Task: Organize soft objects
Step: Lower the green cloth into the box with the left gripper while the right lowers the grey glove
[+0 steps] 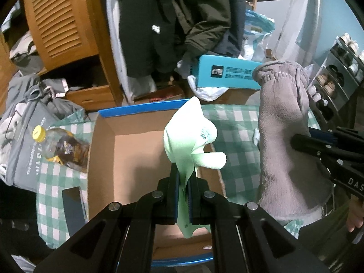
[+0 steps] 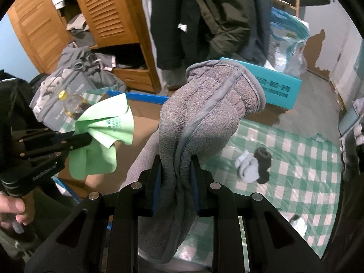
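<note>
So I've got the left tool clamped on the green cloth above the cardboard box and the right tool pinching the grey glove beside it, guessing both get dropped in next.

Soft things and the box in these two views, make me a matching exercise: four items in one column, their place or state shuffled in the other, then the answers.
Column one:
1. green cloth
2. grey glove
3. socks
4. bottle

Column two:
A. lying on the checked cover, right of the box
B. pinched in the left tongs over the box
C. lying left of the box
D. pinched in the right tongs

Pairs: 1-B, 2-D, 3-A, 4-C
</note>
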A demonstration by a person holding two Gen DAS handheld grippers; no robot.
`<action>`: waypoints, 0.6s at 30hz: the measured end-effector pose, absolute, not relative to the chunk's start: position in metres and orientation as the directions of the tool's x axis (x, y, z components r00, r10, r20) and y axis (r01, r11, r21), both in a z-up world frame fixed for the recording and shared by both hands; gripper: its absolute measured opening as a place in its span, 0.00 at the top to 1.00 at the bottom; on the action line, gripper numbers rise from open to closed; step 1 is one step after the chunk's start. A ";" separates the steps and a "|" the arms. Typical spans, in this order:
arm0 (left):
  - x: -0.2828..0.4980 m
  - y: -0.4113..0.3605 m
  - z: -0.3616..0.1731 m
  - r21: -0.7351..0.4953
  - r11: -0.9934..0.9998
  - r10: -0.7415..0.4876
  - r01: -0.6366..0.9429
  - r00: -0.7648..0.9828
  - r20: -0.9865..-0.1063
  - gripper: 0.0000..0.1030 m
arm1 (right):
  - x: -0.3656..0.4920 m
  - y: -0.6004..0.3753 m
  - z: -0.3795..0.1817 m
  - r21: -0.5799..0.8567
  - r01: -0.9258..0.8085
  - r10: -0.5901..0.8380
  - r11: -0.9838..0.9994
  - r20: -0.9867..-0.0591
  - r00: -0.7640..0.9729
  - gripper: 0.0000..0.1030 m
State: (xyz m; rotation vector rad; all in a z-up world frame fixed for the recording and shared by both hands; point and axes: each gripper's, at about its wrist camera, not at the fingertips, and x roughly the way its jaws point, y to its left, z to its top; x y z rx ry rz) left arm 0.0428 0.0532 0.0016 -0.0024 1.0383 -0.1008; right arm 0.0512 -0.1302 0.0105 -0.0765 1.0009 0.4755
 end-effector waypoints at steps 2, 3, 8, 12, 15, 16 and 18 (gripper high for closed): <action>0.043 0.058 0.001 -0.046 0.996 -0.077 0.073 0.504 -0.860 0.94 | 0.051 -0.121 0.011 0.151 -0.433 0.355 0.889 -0.825 0.441 0.80; 0.042 0.060 0.000 -0.041 0.997 -0.069 0.066 0.504 -0.861 0.94 | 0.051 -0.116 0.011 0.150 -0.439 0.357 0.886 -0.825 0.438 0.80; 0.038 0.076 -0.005 -0.040 0.998 -0.054 0.038 0.498 -0.866 0.94 | 0.054 -0.090 0.008 0.148 -0.476 0.368 0.867 -0.834 0.412 0.80; 0.037 0.088 -0.012 -0.031 0.999 -0.032 0.009 0.484 -0.874 0.94 | 0.055 -0.068 0.003 0.141 -0.503 0.370 0.853 -0.843 0.392 0.80; 0.037 0.095 -0.016 -0.033 0.999 -0.027 -0.005 0.476 -0.879 0.94 | 0.057 -0.053 -0.003 0.137 -0.521 0.369 0.842 -0.852 0.372 0.80; 0.038 0.097 -0.017 -0.031 0.999 -0.023 -0.010 0.474 -0.880 0.94 | 0.058 -0.047 -0.006 0.136 -0.527 0.368 0.839 -0.855 0.365 0.80; 0.039 0.101 -0.019 -0.033 0.999 -0.022 -0.017 0.469 -0.883 0.94 | 0.059 -0.037 -0.010 0.134 -0.537 0.366 0.833 -0.861 0.352 0.80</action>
